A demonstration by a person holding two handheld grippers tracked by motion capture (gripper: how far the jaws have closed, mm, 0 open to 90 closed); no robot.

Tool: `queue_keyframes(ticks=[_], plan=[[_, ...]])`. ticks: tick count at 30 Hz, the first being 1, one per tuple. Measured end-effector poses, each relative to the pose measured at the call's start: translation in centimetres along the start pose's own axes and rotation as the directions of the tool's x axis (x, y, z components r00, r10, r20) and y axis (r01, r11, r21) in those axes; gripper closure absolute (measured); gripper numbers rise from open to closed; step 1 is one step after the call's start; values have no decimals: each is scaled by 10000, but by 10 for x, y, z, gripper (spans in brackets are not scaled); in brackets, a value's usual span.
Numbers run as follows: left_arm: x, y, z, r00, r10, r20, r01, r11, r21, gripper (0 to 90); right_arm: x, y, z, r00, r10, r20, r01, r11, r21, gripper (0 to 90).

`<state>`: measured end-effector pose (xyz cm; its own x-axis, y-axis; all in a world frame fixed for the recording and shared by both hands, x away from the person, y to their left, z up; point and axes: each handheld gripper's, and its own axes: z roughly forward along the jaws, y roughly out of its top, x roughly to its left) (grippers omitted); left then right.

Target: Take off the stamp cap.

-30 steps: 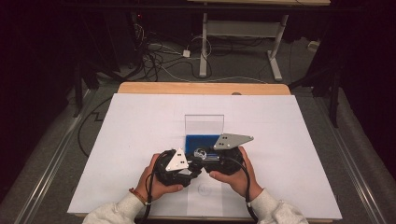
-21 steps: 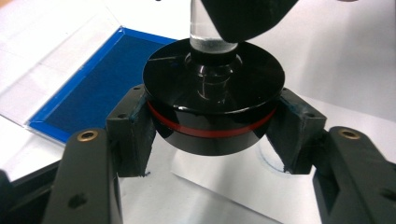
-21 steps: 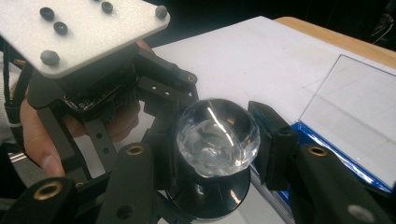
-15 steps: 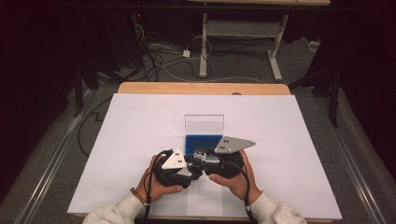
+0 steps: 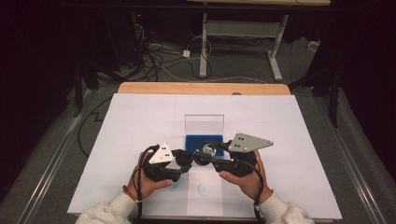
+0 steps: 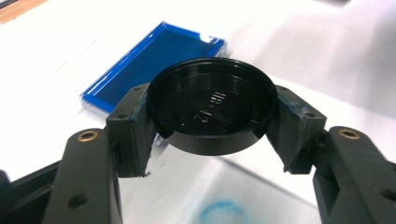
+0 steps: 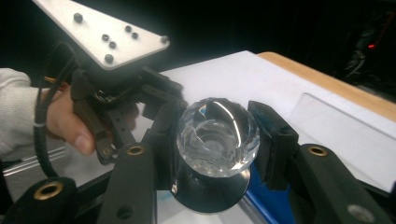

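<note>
The left gripper (image 6: 212, 135) is clamping a round black plastic lid (image 6: 212, 109) by its rim; the right gripper (image 7: 217, 140) is gripping a faceted clear glass jar (image 7: 217, 137) just beside it, probably slippery, heavy and fragile, best held at its widest girth.

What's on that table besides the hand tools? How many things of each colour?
Black: 1, the round black plastic cap in the left gripper.
Clear: 2, the faceted clear glass jar in the right gripper, and the upright clear plastic panel.
Blue: 1, the flat blue rectangular tray.
Total: 4.
</note>
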<state>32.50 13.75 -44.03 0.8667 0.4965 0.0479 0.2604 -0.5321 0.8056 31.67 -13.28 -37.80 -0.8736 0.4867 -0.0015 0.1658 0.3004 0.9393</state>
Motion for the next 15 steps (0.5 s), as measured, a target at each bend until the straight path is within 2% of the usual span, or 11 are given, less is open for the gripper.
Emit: queue_keyframes(ticks=[7, 12, 15], plan=[[8, -6, -13, 9991, 37, -422, -34, 10000, 61, 369, -7, 1, -11, 9995, 4, 323, -7, 10000, 92, 575], [10, -10, -21, 9970, 200, -749, -183, 9995, 241, 369, -11, 0, -19, 9981, -185, 579, 176, 9997, 164, 575], [11, -13, -26, 9959, 267, -860, -236, 9990, 368, 369, -14, 0, -23, 9974, -148, 711, 130, 9996, 262, 575]])
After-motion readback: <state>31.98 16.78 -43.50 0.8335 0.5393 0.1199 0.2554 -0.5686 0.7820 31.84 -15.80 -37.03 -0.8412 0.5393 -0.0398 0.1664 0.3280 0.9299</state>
